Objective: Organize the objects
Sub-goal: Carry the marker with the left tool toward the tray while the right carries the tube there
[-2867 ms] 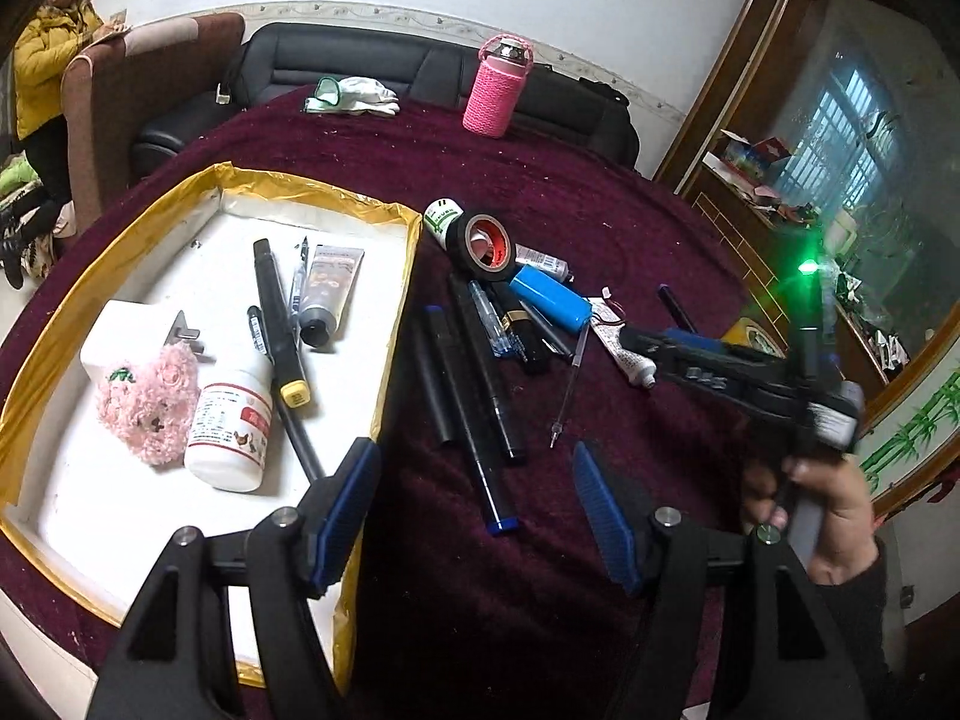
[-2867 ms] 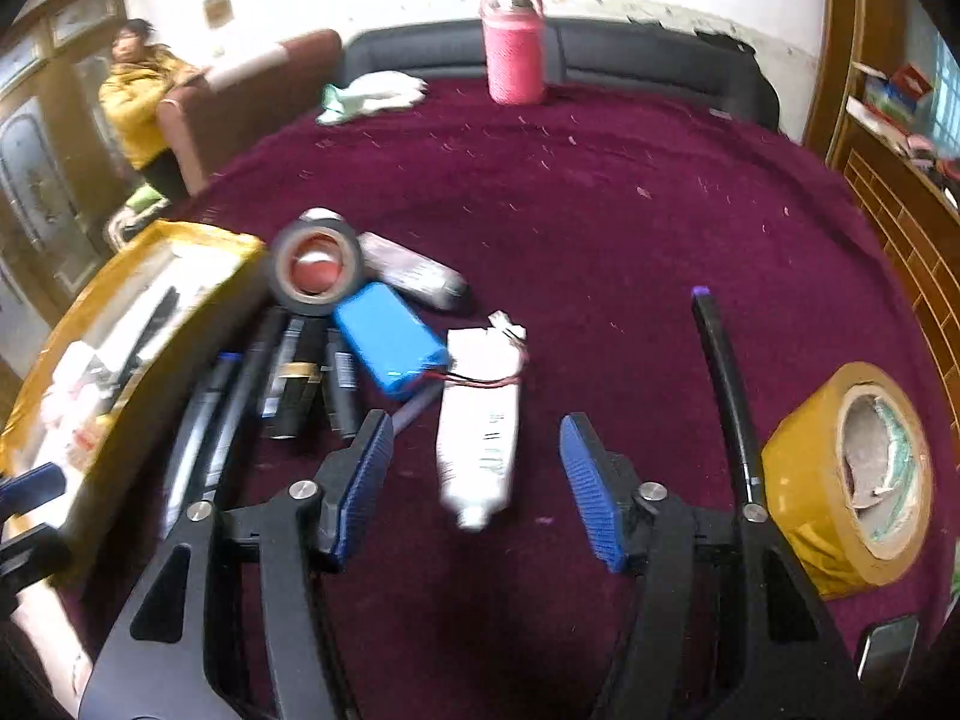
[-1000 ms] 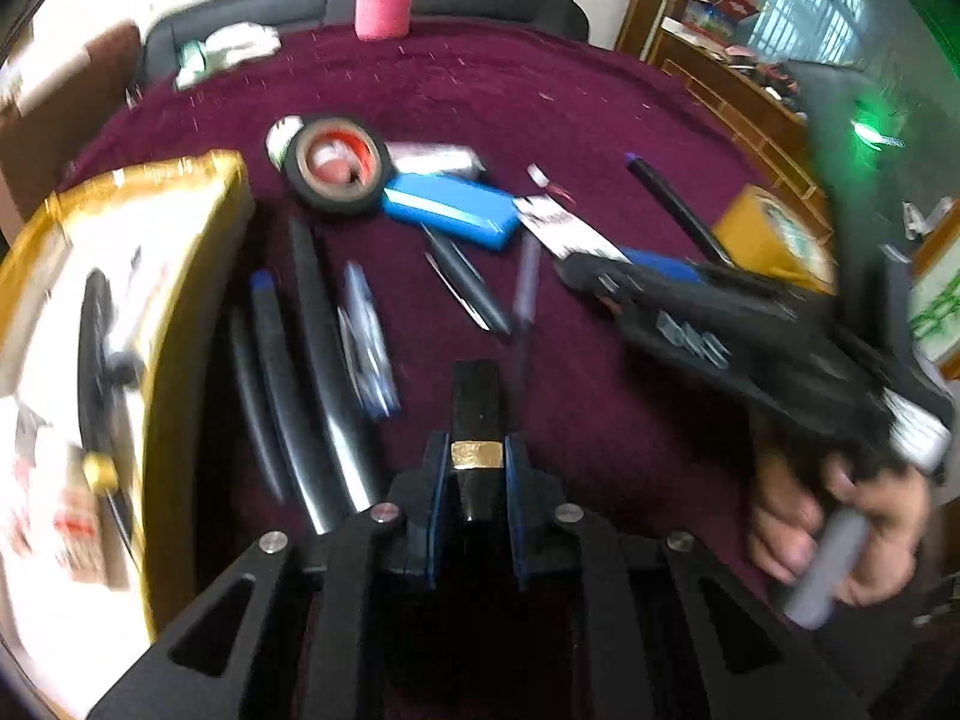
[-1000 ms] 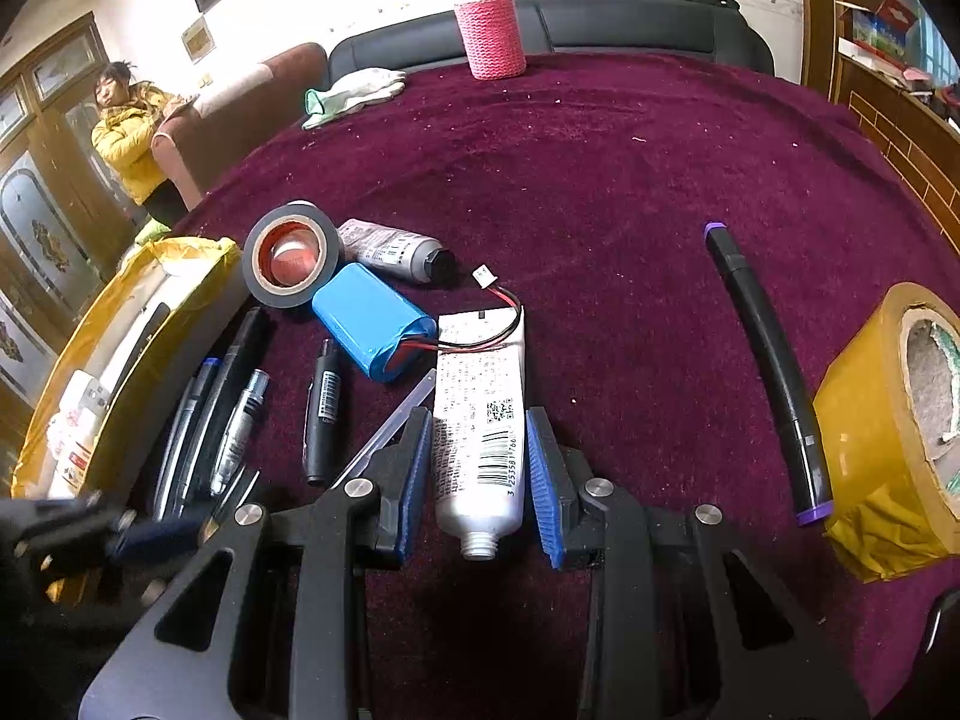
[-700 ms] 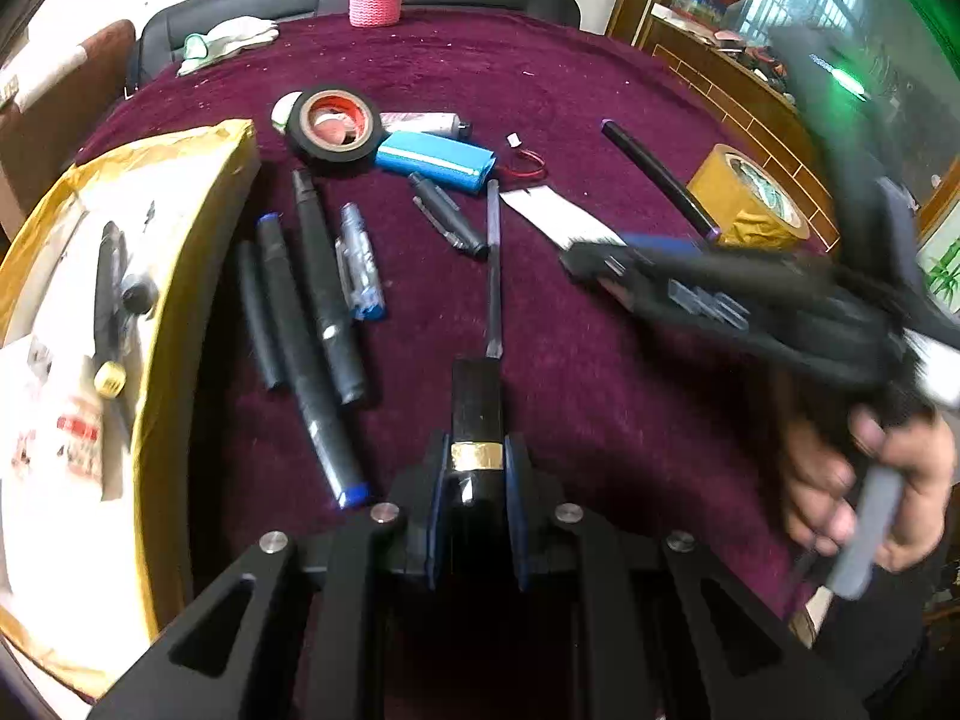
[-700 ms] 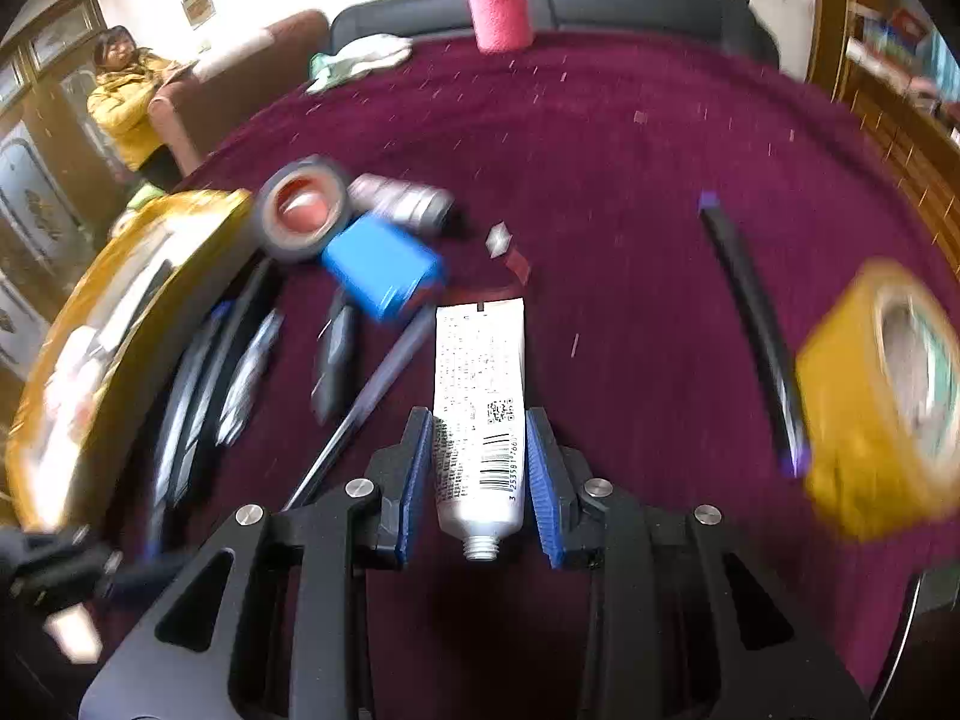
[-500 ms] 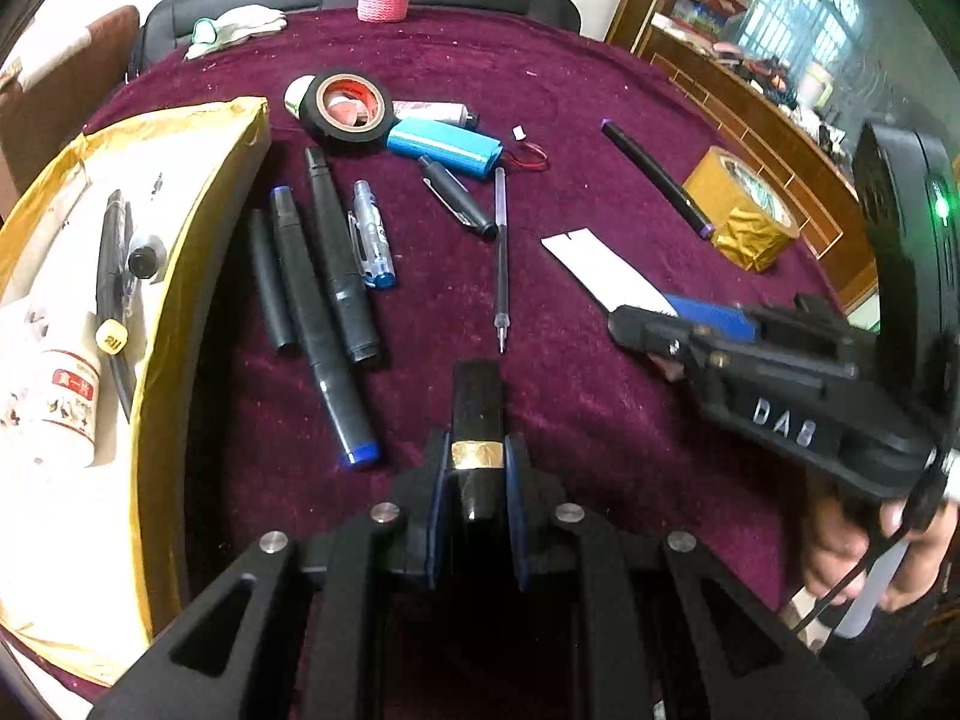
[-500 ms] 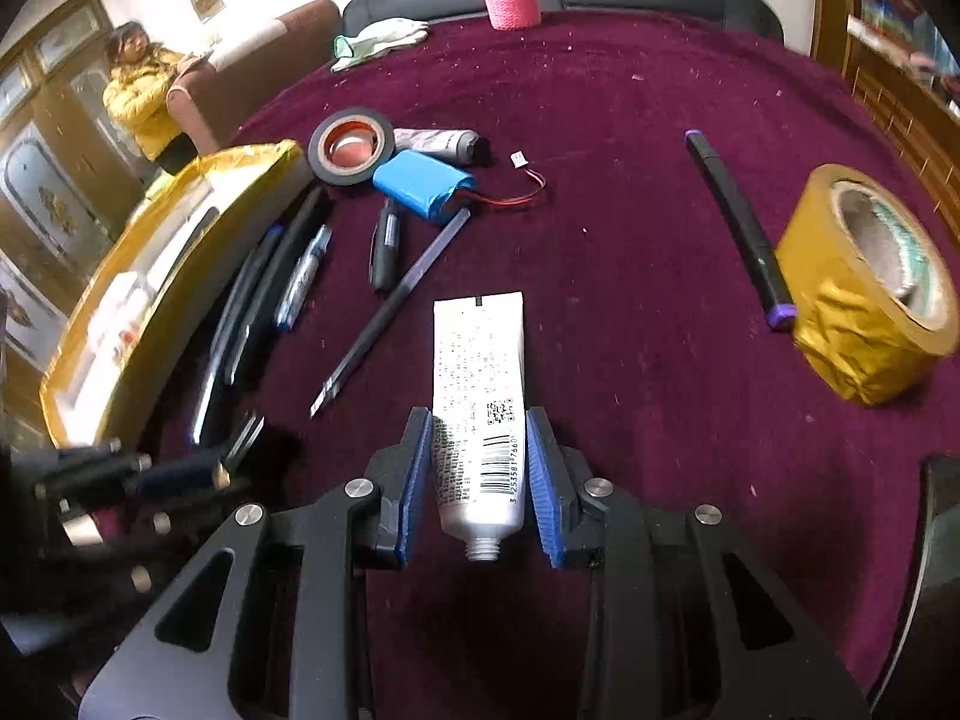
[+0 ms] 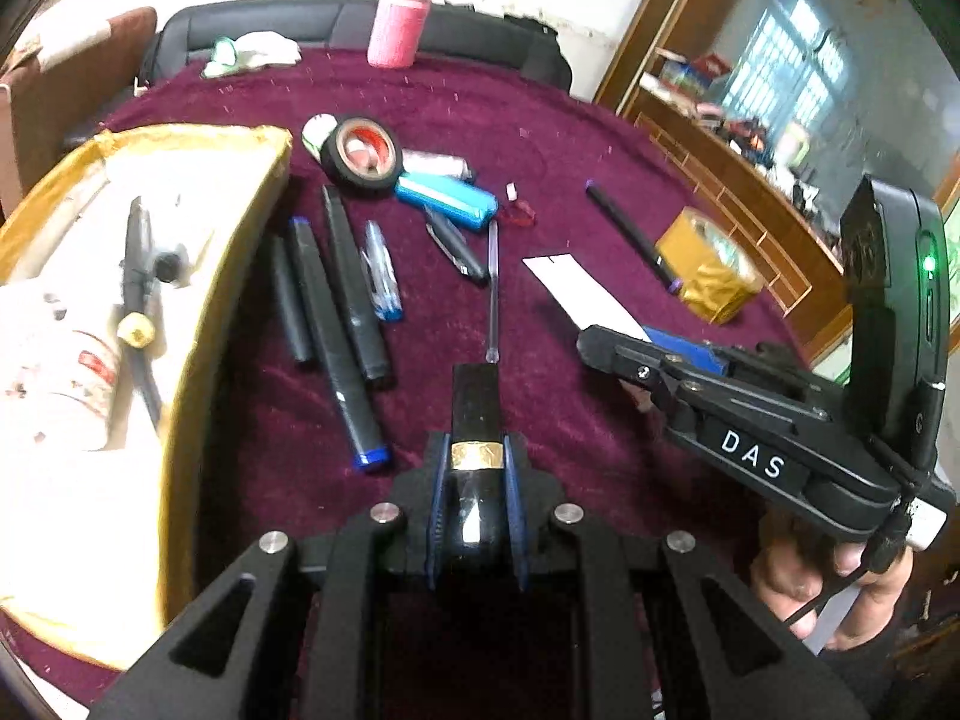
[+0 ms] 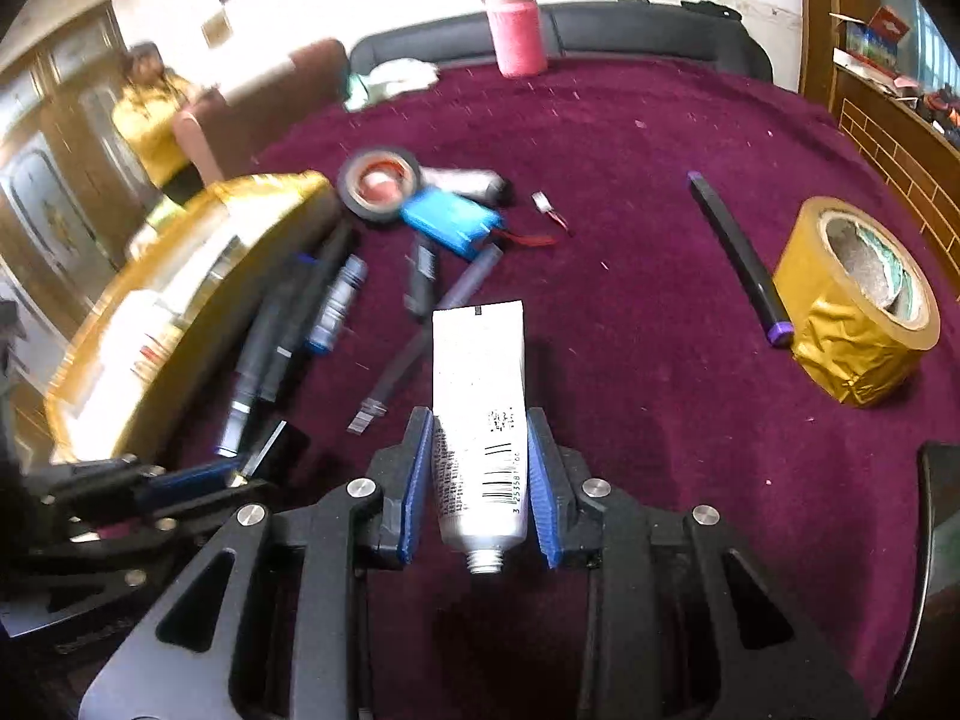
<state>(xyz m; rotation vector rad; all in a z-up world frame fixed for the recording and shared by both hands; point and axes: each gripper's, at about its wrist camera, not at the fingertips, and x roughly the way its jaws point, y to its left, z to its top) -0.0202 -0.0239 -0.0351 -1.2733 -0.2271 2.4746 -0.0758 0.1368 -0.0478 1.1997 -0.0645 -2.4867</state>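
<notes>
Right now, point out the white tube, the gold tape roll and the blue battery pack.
white tube (image 10: 478, 414): right wrist view, printed body.
gold tape roll (image 10: 855, 324): right wrist view, outer wall.
blue battery pack (image 10: 449, 220): right wrist view, top face.

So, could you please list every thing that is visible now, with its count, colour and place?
Tube: 1, white, in the right gripper.
Black item with gold band: 1, in the left gripper.
Tray: 1, gold rim, left on the table; bottle and pens inside.
Tape roll: 1, black, near the tray's far corner.
Battery pack: 1, blue, beside the tape roll.
Markers and pens: several, dark, beside the tray.
Purple-tipped marker: 1, black, next to the gold tape.
Gold tape: 1, right.
Bottle: 1, pink, far edge.
Left gripper: shut.
Right gripper: shut.
</notes>
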